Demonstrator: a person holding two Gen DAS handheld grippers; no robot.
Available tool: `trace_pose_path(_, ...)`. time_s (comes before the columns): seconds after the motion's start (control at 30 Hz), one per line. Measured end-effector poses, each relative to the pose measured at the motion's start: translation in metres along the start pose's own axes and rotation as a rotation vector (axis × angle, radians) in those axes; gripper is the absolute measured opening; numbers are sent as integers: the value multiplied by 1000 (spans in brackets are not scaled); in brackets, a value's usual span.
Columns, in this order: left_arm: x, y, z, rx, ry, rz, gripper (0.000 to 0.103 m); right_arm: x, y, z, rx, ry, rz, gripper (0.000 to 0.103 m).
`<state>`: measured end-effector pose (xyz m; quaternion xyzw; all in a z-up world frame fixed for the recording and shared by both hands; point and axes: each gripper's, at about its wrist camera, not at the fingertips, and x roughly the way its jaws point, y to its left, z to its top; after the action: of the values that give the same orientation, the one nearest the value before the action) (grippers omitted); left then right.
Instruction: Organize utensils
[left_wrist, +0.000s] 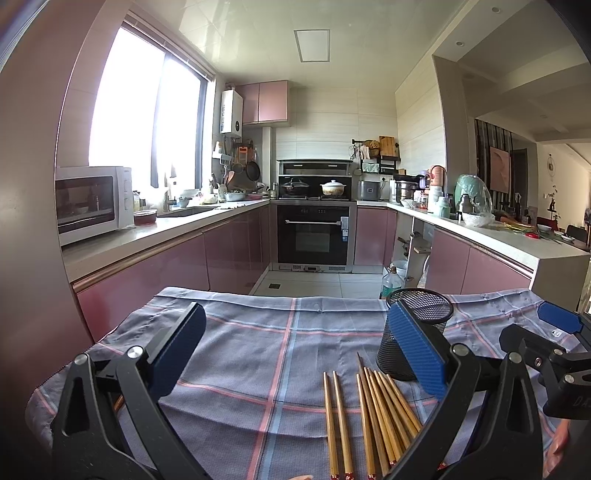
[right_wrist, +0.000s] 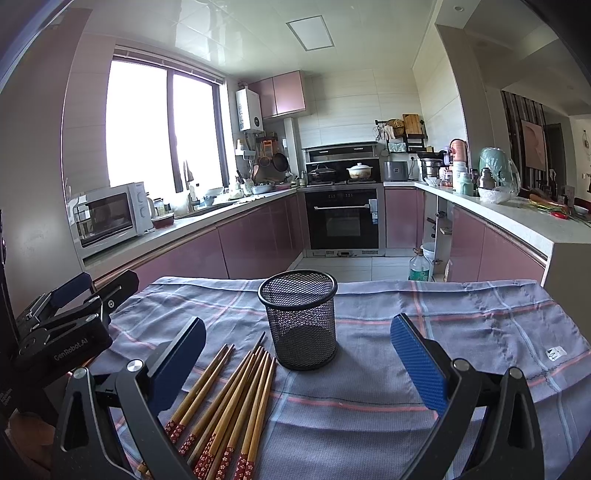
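Chopsticks (right_wrist: 225, 402) lie loose on the checked cloth (right_wrist: 461, 332), a fan of bamboo sticks with red flowered ends, tips pointing toward the mesh cup (right_wrist: 301, 319). Two sticks (left_wrist: 337, 417) sit a little apart on the left of the bunch; the rest crowd together, their tips near the base of the cup but not touching it as far as I can see. The cup stands upright on the cloth and holds nothing that I can make out through the mesh.

Left gripper (left_wrist: 295, 358) hangs over the near part of the cloth with its blue pads spread wide, nothing between them. Its right pad (left_wrist: 415, 350) crosses in front of the cup in that view, and the chopsticks lie below and between the two fingers. Right gripper (right_wrist: 299, 365) is just as wide open and just as empty; the cup sits between its pads farther back, and the chopsticks run under its left finger (right_wrist: 177, 369). The two grippers are side by side, each showing at the edge of the other's view.

Beyond the cloth is a kitchen with pink cabinets (right_wrist: 258, 236), a white microwave (left_wrist: 92, 201) on the left counter by the window (left_wrist: 144, 107), and a black oven (left_wrist: 314, 236) at the far end with two pots (left_wrist: 314, 186) on top.
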<state>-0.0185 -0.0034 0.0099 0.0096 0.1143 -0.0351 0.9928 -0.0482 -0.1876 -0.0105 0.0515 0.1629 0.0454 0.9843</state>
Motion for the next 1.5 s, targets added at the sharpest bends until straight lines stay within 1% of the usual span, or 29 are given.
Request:
trace_pose_path(0.93, 3, -3, -6, 0, 13, -10, 98, 3, -3, 1, 4, 13, 9, 97)
trace_pose_path(1.3, 8, -2, -9, 6, 40, -13, 98, 9, -2, 0, -8, 55, 29, 97)
trace_pose_path(1.43, 12, 1, -11, 5, 56, -9, 98, 15, -1, -1, -16, 88, 55, 97)
trace_pose_path(1.5, 15, 2, -12, 5, 74, -12, 98, 20, 1, -3, -31, 114, 53, 97)
